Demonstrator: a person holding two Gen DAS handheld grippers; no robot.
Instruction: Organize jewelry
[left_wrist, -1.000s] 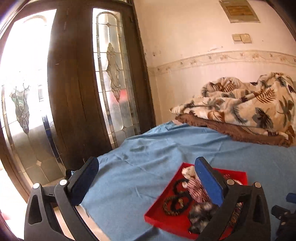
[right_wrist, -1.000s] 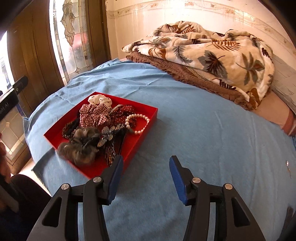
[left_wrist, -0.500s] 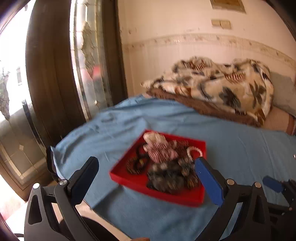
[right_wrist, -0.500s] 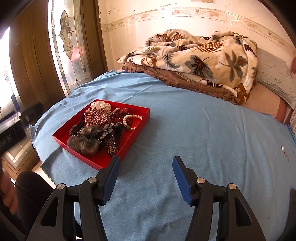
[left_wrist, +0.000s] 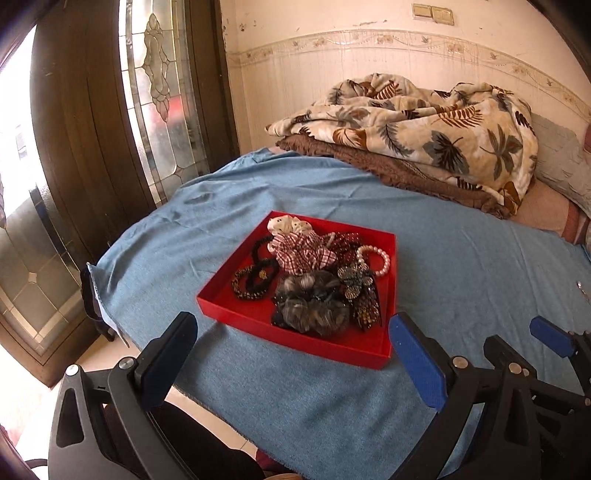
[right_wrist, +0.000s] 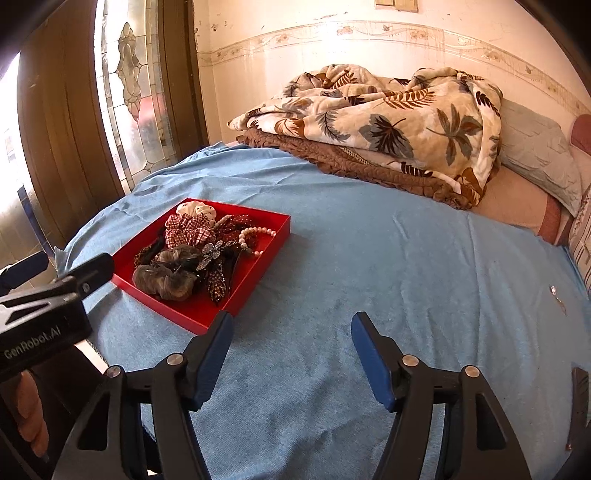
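Resting near the left front corner of the blue-covered bed (left_wrist: 461, 258) is the red tray (left_wrist: 236, 306), piled with scrunchies (left_wrist: 312, 308), a pearl bracelet (left_wrist: 382, 260) and hair clips. Left gripper (left_wrist: 291, 347) — jaws wide apart, empty — hangs just before it. Right gripper (right_wrist: 291, 341), jaws just opening further, holds nothing over bare cover.

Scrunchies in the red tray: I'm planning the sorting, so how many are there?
3 visible: a checked one mid-tray, a furry grey-brown one at the near edge, a white spotted one at the far edge. Others may hide beneath.
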